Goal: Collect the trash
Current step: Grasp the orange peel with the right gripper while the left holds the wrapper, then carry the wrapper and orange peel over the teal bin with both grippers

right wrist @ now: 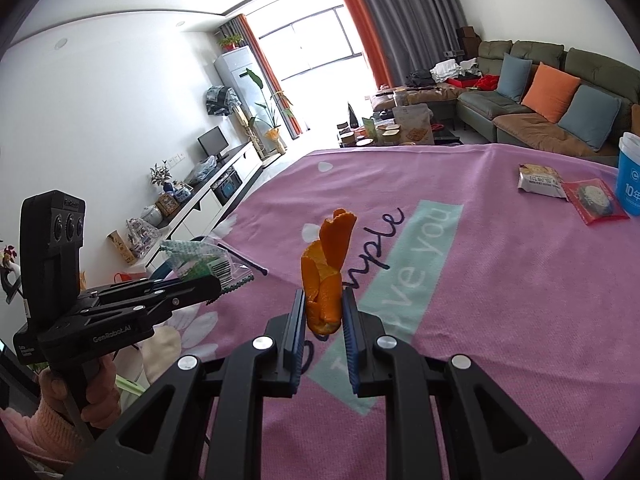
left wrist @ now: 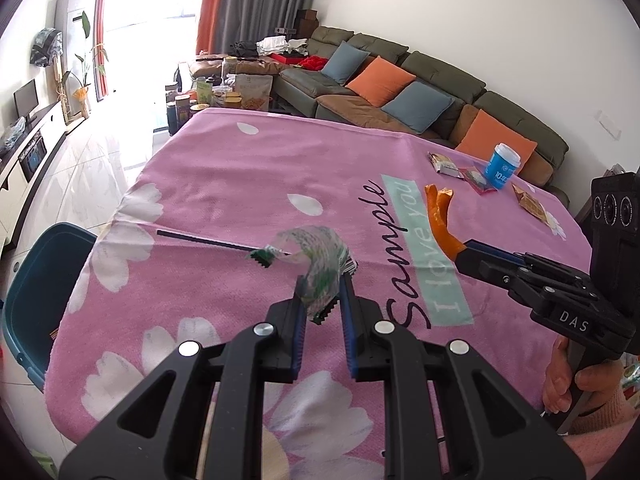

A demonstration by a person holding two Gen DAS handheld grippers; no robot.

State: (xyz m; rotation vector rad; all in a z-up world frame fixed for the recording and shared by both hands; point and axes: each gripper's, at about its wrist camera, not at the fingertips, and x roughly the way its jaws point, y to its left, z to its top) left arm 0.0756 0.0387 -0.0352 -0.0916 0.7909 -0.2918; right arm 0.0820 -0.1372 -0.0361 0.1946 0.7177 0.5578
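My left gripper (left wrist: pixel 324 300) is shut on a clear green-printed plastic wrapper (left wrist: pixel 316 264) and holds it above the pink tablecloth (left wrist: pixel 240 168). It also shows in the right wrist view (right wrist: pixel 212 280) with the wrapper (right wrist: pixel 200 260). My right gripper (right wrist: pixel 323 312) is shut on an orange peel (right wrist: pixel 326 268), lifted off the cloth; it shows in the left wrist view (left wrist: pixel 464 250) with the peel (left wrist: pixel 438 216). A black stick (left wrist: pixel 204 241) lies on the cloth. A blue paper cup (left wrist: pixel 500 166), a silver snack packet (left wrist: pixel 443 165), a red packet (left wrist: pixel 476 179) and a yellow wrapper (left wrist: pixel 530 203) lie at the far right.
A dark blue bin (left wrist: pixel 32 304) stands on the floor by the table's left edge. A green sofa (left wrist: pixel 420 92) with cushions runs behind the table. A low table with jars and bags (left wrist: pixel 216 96) stands beyond the far edge. A white TV cabinet (right wrist: pixel 224 184) lines the left wall.
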